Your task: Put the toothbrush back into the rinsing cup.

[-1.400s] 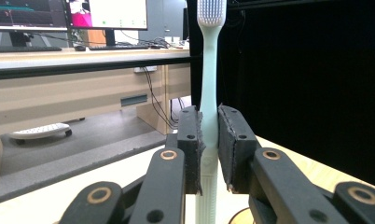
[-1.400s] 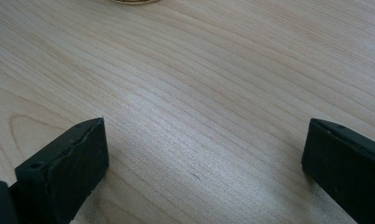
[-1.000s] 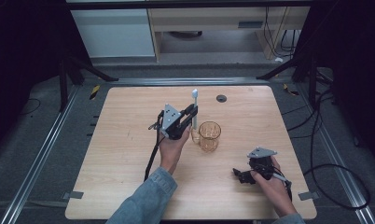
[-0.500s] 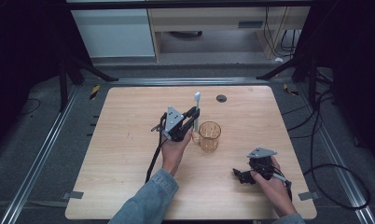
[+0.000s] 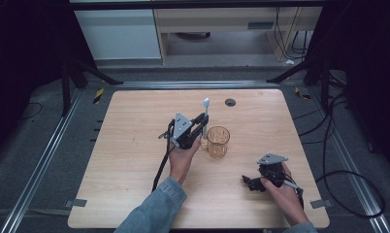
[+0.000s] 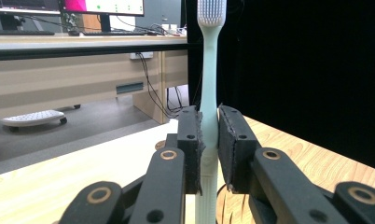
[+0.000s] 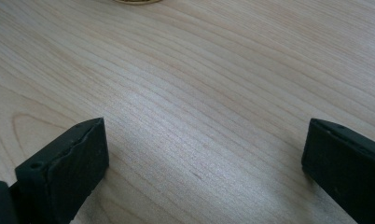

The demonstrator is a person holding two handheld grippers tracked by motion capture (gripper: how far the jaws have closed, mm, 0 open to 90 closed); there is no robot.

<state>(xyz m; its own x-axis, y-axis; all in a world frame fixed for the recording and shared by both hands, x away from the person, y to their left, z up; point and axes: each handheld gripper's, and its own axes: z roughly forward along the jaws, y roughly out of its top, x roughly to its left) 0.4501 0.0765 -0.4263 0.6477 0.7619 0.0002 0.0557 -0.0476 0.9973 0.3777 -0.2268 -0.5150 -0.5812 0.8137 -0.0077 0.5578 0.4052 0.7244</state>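
The toothbrush [image 5: 205, 112] was kept upright, bristles up, clamped at mid-handle by the left gripper [image 5: 202, 127] just beside the amber glass cup [image 5: 218, 141]; vs. a sec ago it was barely shifted, so cup drop-in was judged pending. The right gripper [image 5: 248, 182] was rested w/ jaws wide apart & empty on the table [image 5: 135, 145].

toothbrush [image 6: 209, 93]: pale mint, white bristles | cup [image 5: 218, 141]: amber | table [image 5: 135, 145]: light wood grain
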